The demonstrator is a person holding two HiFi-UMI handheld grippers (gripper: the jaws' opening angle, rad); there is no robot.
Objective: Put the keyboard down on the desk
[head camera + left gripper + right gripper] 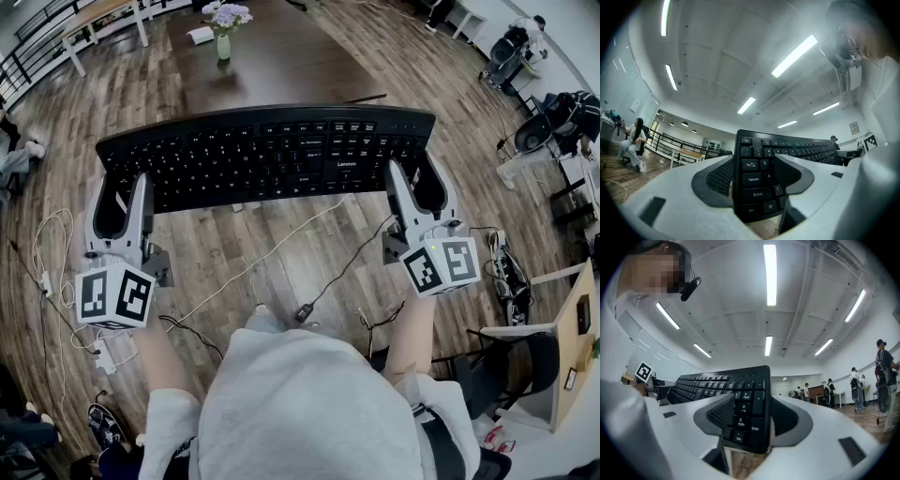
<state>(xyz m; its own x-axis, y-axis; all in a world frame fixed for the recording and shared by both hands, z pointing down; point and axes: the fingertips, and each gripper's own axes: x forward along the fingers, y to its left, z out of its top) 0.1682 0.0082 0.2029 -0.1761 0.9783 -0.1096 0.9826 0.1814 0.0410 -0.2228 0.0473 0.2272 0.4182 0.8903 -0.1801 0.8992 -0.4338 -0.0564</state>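
A black full-size keyboard [272,155] hangs level in the air between my two grippers, keys up, over the wooden floor just short of the dark desk [281,66]. My left gripper [120,187] is shut on its left end, pads on either side of the keyboard [757,180] by the Shift and Ctrl keys. My right gripper [420,180] is shut on the number-pad end of the keyboard [743,416]. In the gripper views, the left gripper [752,176] and right gripper [750,416] each have the board's edge filling the gap. A white cable [281,239] trails from the keyboard to the floor.
A vase of flowers [225,23] and a white item [201,35] stand far back on the desk. Cables and a power strip [103,356] lie on the floor around the person's feet. Chairs and equipment [539,131] crowd the right; a white table [98,19] stands far left.
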